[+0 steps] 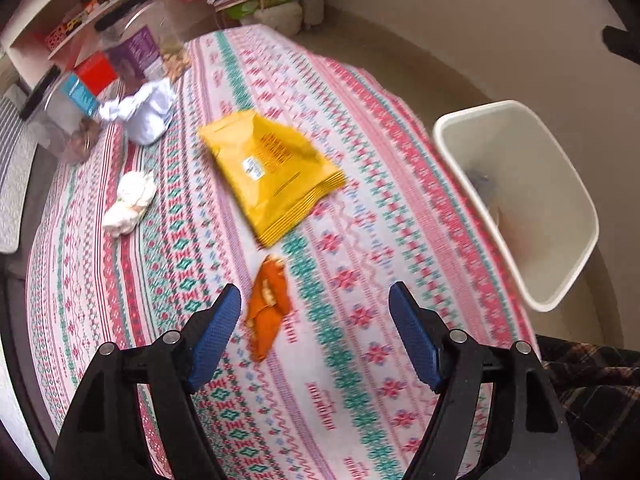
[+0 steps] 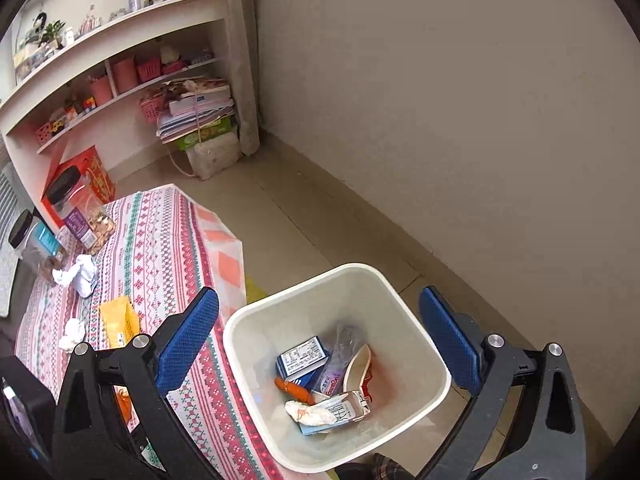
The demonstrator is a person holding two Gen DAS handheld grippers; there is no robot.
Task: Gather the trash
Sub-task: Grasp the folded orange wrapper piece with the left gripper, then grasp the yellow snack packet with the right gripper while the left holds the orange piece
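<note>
My left gripper (image 1: 316, 300) is open and empty above the patterned tablecloth (image 1: 360, 216). An orange peel (image 1: 268, 304) lies just ahead of its left finger (image 1: 216, 332). A yellow snack bag (image 1: 272, 172) lies farther out, with a crumpled white tissue (image 1: 130, 204) and a white crumpled wrapper (image 1: 146, 110) to the left. My right gripper (image 2: 320, 332) is open and empty over the white trash bin (image 2: 400, 296), which holds cartons, wrappers and orange scraps (image 2: 320, 380). The bin also shows in the left wrist view (image 1: 532, 184).
Clear jars with black lids (image 1: 72, 120) and a purple-labelled jar (image 1: 140, 48) stand at the table's far left corner. Shelves with pink baskets (image 2: 120, 76) and a paper stack (image 2: 200, 116) line the back wall. The bin stands on the floor by the table's right edge.
</note>
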